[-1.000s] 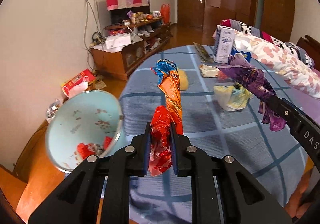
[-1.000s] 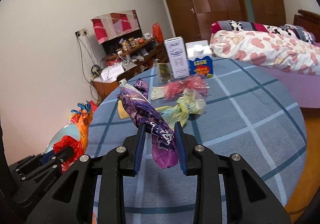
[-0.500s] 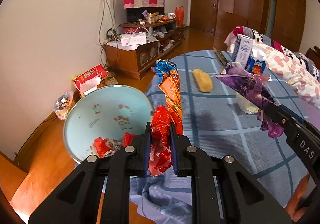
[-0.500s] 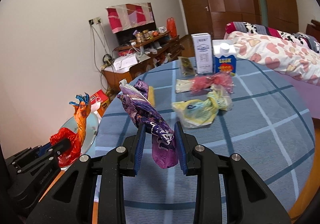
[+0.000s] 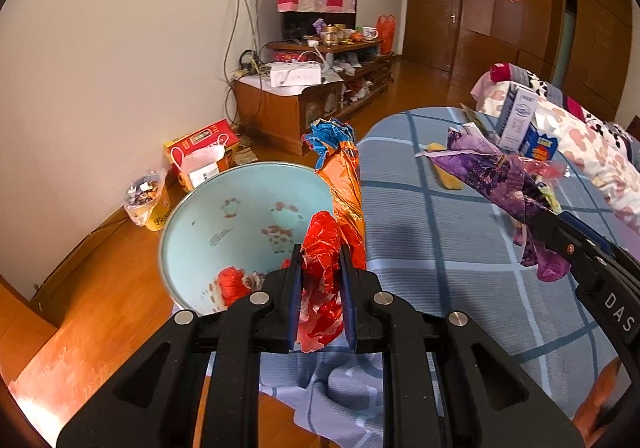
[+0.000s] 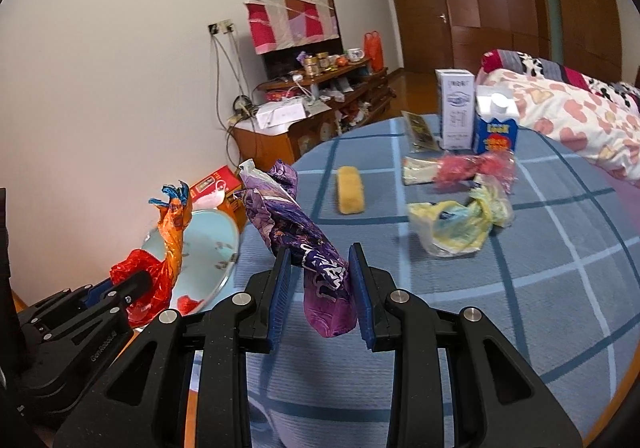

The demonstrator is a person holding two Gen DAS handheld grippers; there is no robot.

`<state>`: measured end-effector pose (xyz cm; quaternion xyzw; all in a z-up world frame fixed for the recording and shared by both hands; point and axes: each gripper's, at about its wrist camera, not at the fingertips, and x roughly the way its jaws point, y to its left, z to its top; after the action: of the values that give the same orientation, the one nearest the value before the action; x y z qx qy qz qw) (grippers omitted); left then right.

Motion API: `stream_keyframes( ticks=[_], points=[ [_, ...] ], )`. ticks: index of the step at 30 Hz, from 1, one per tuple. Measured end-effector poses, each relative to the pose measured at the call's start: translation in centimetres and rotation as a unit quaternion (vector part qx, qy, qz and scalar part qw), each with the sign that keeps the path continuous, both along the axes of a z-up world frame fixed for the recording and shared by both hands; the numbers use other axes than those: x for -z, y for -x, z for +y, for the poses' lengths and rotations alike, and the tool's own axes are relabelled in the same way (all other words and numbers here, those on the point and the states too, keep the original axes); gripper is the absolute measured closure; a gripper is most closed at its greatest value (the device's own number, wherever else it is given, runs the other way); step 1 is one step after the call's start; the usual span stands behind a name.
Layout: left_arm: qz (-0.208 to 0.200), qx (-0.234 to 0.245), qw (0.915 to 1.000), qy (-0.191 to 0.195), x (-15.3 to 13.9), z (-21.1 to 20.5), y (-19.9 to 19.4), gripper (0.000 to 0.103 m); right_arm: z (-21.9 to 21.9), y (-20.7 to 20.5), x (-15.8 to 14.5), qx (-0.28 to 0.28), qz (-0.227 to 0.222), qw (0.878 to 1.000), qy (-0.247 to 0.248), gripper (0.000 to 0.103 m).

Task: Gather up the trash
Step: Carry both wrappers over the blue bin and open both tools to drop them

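Observation:
My left gripper (image 5: 320, 260) is shut on a crumpled red and orange foil wrapper (image 5: 340, 188) and holds it over the near rim of a pale blue waste bin (image 5: 224, 224), which has red scraps at its bottom. My right gripper (image 6: 320, 268) is shut on a purple wrapper (image 6: 288, 216) above the table's left edge, to the right of the bin (image 6: 208, 244). The right gripper also shows in the left wrist view (image 5: 540, 224), and the left gripper in the right wrist view (image 6: 136, 280).
A round table with a blue checked cloth (image 6: 520, 288) holds a yellow sponge (image 6: 350, 196), a yellow bag (image 6: 460, 224), a red wrapper (image 6: 472, 168) and two cartons (image 6: 456, 112). A wooden cabinet (image 5: 288, 112), a red box (image 5: 200, 152) and a bed (image 6: 568, 116) stand around.
Both grippers have swung left toward the bin with their wrappers. The bin now sits right under the left gripper's wrapper and shows larger in the right wrist view.

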<state>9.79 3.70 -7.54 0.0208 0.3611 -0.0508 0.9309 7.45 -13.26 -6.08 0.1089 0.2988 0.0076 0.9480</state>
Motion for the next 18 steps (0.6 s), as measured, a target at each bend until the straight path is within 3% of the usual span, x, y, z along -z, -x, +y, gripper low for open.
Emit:
stream_keyframes(
  ticks=[18],
  points=[
    [0.008,-0.073,0.9972,0.015,0.6,5.8,-1.9,0.086,5.7,-3.7,0.1,-0.053,0.016,0.998,-0.005,0.072]
  ],
)
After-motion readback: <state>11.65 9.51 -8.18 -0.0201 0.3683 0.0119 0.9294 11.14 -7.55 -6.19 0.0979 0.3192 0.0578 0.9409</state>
